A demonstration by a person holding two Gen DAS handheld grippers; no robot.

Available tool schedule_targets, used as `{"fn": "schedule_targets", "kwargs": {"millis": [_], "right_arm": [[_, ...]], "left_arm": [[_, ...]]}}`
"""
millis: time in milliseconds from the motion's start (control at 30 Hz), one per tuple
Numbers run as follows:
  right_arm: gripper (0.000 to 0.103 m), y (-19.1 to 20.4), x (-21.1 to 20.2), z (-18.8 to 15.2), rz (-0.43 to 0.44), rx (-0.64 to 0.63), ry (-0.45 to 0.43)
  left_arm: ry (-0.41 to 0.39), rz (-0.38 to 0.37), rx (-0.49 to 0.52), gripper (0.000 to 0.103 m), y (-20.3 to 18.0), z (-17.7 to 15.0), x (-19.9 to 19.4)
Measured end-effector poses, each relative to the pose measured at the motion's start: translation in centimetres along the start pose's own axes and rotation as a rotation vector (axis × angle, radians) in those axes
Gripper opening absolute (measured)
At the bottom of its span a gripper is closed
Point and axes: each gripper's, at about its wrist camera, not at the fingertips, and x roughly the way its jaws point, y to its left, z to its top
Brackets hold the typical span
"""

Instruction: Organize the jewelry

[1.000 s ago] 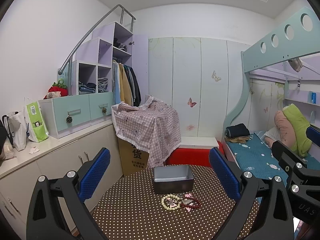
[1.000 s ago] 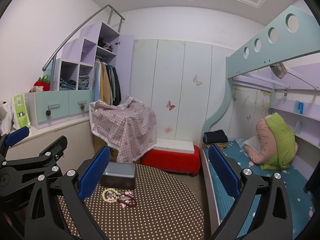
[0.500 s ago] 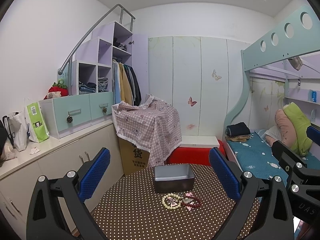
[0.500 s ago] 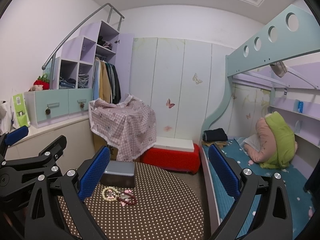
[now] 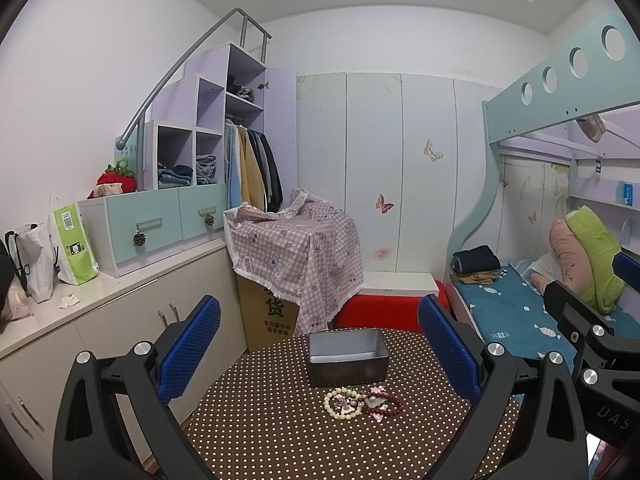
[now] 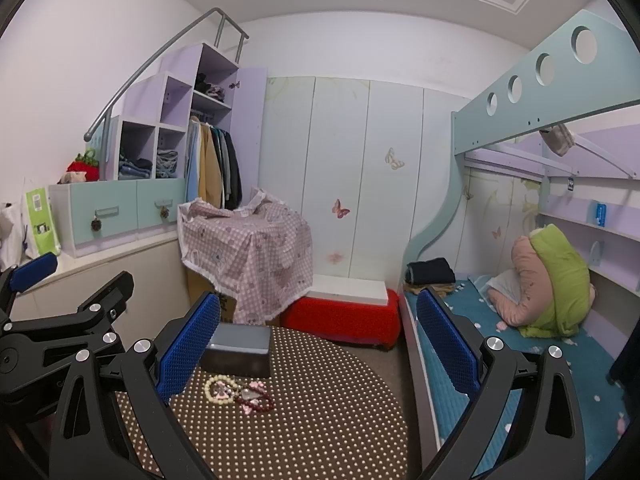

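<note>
A small pile of jewelry lies on a brown polka-dot table (image 5: 260, 432): a cream bead bracelet (image 5: 340, 402), a dark red bead bracelet (image 5: 386, 407) and pink pieces between them. An empty grey metal box (image 5: 347, 356) stands just behind the pile. My left gripper (image 5: 319, 352) is open and empty, held above the table in front of the box. My right gripper (image 6: 318, 350) is open and empty, to the right of the jewelry (image 6: 236, 391) and box (image 6: 237, 350). The left gripper's body (image 6: 60, 340) shows at the left of the right wrist view.
A box under a pink checked cloth (image 5: 296, 252) and a red stool (image 5: 384, 312) stand behind the table. A cabinet counter (image 5: 100, 292) with bags runs along the left. A bunk bed (image 5: 520, 320) with pillows is on the right.
Both views have shifted very slightly; the table and jewelry sit a touch lower in frame. Both grippers remain open and empty.
</note>
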Motion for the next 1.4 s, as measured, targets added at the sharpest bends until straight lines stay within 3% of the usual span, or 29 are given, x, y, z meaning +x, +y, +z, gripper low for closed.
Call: {"fn": "schedule_targets", "kwargs": {"millis": [1400], "right_arm": [[0.095,0.5,0.4,0.0,0.006,0.001,0.011]], "left_arm": [[0.019,-0.001,-0.001,0.096,0.4,-0.5,0.8]]}}
